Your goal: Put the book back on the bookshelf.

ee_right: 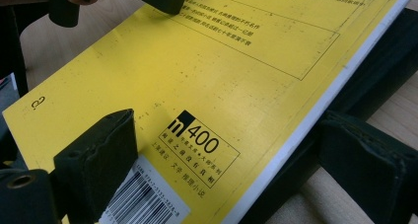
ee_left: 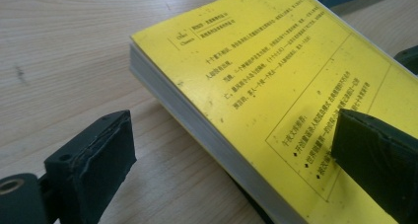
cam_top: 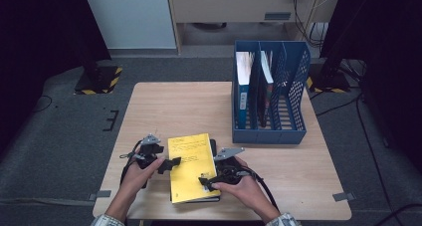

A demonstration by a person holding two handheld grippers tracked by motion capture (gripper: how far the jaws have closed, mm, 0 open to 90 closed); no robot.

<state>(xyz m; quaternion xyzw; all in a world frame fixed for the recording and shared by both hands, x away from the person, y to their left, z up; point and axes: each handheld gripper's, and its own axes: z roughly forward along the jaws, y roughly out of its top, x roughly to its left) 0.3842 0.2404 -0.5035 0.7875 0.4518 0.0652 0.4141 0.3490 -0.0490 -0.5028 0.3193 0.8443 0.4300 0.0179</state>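
High view looks down on the table [cam_top: 298, 171]; both gripper views closely share the yellow book [cam_top: 190, 166].

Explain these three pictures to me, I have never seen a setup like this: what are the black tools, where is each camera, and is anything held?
A person sits at a wooden table with a hand-held two-fingered gripper in each hand. The high view looks down from above: left gripper at the left, right gripper at the right. The other two pictures come from cameras riding on each gripper, looking along its black fingers.

A yellow book lies flat on top of a dark book. Farther back stands a blue file rack holding books.

Nothing is held. The left gripper's fingers straddle the yellow book's edge; the right gripper's fingers straddle its opposite edge near the barcode, both open.
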